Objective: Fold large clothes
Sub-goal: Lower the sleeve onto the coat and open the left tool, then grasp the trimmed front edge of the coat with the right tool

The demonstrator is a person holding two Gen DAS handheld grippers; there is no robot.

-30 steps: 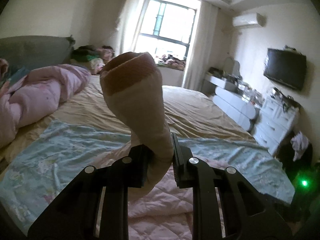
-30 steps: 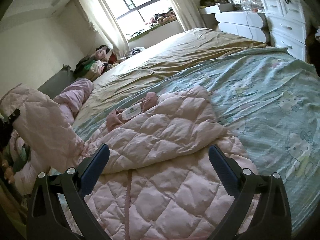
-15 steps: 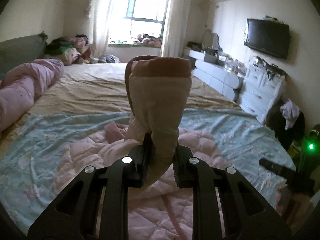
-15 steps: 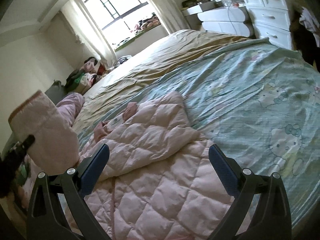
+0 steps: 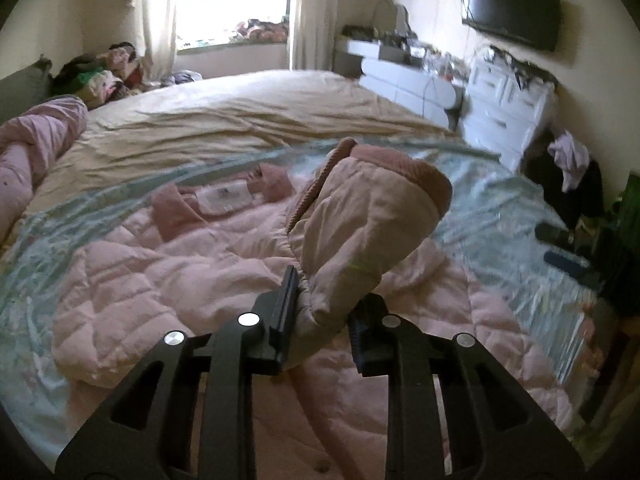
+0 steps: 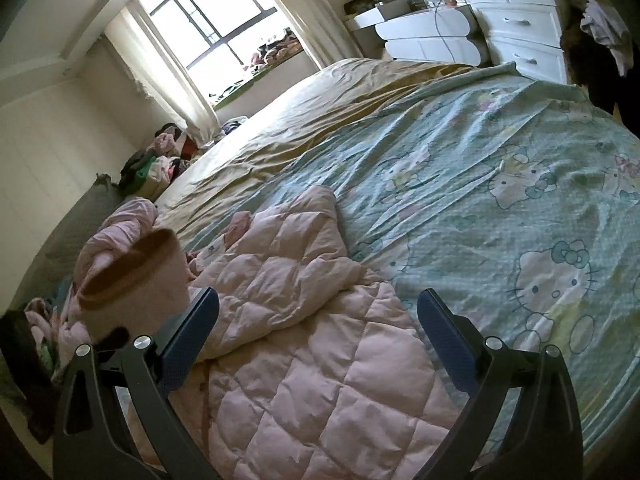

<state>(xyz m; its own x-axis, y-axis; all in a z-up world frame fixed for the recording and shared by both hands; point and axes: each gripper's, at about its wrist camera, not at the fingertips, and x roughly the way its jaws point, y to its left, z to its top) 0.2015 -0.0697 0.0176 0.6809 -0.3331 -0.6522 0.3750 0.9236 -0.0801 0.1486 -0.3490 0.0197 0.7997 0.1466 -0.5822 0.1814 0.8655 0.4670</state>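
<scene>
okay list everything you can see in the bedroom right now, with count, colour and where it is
quilted jacket: one, pale pink, spread on the bed
sleeve: one, pink with darker ribbed cuff, lifted over the jacket
cartoon sheet: one, pale green, under the jacket
bedspread: one, tan, far half of the bed
rolled duvet: one, pink, along the bed's left edge
clothes pile: one, mixed colours, far corner
window: one, bright, far wall
drawers: one unit, white, along the wall
television: one, black, wall-mounted
left gripper: black, shut on the sleeve
right gripper: black with blue pads, open above the jacket
</scene>
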